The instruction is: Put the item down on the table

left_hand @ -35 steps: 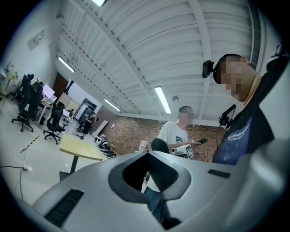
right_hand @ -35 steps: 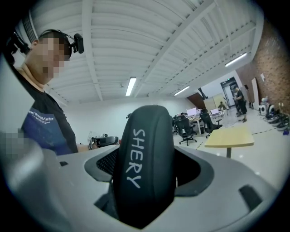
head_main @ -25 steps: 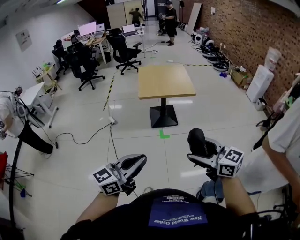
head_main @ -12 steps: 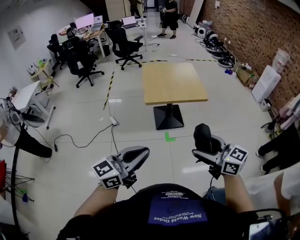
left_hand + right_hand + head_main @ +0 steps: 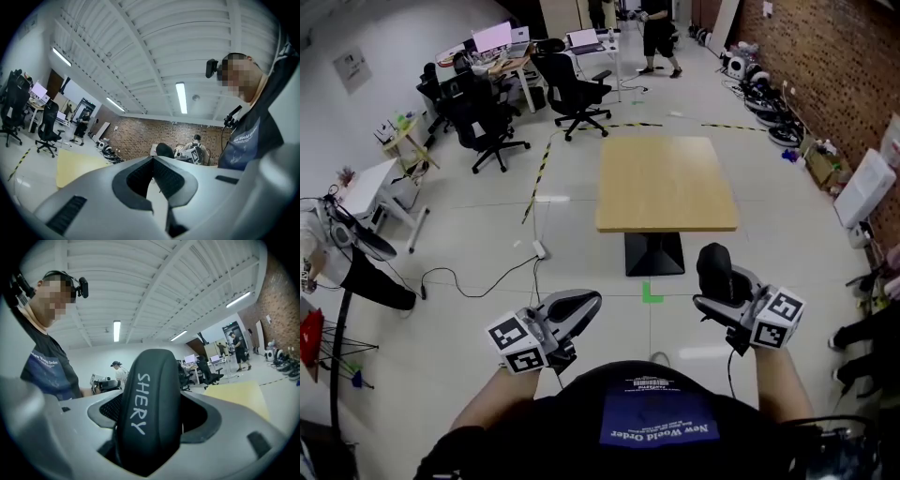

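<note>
A smooth black oblong item (image 5: pixel 149 413) with white lettering stands upright between the jaws of my right gripper (image 5: pixel 150 397), which is shut on it. In the head view the black item (image 5: pixel 713 265) sticks up from the right gripper (image 5: pixel 718 283), held in the air over the floor, short of the wooden table (image 5: pixel 666 183). The left gripper (image 5: pixel 579 304) points forward at the same height, also short of the table. Its jaws meet at the tips in the left gripper view (image 5: pixel 153 159) with nothing between them. The tabletop shows as a yellow slab (image 5: pixel 240 397) ahead of the right gripper.
Black office chairs (image 5: pixel 574 86) and desks with monitors stand beyond the table to the left. A cable (image 5: pixel 478 277) trails over the floor near a green tape mark (image 5: pixel 652 293). A person (image 5: pixel 337 258) is at the left edge, and a white unit (image 5: pixel 868 187) stands by the brick wall.
The view has moved forward, so the table sits nearer and more centred ahead of the grippers. The person at the right has dropped out of view. Both grippers keep their hold and pose.
</note>
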The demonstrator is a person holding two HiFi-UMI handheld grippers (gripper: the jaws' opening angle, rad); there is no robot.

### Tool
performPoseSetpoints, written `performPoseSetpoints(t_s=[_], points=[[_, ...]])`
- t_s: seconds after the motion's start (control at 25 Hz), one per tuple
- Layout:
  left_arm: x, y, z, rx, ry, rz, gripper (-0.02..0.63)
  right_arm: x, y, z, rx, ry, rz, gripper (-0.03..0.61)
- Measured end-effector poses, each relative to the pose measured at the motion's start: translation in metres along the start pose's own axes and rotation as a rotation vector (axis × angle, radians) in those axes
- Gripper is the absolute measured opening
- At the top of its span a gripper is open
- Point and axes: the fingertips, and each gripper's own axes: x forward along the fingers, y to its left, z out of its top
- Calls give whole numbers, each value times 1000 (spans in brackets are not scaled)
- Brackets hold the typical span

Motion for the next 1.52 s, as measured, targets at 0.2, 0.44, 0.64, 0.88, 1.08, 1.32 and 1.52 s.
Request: performPoseSetpoints(t_s=[0.2,0.44,0.64,0.88,1.08,1.32,1.52], points=[[83,32,21,-7,-37,49,3,-2,-89,35,-38,33,62,345],[157,62,32,13,-37,79,3,-2,-163,56,-52,40,107,345],[196,91,33,2,-28,90,3,-1,-210,58,-29,42,106,345],[224,133,38,-2,-8,60,3,19,-248,62,-20,53,79,345],[237,191,43,-19,-13,6,3,55,-282,61,-20,69,33,345],[248,293,62,-29,10,-62,3,135,-335,70,-2,84,-35,345],[258,387,72,-47,77,-81,3,205,-386,75,28,125,-91,345]])
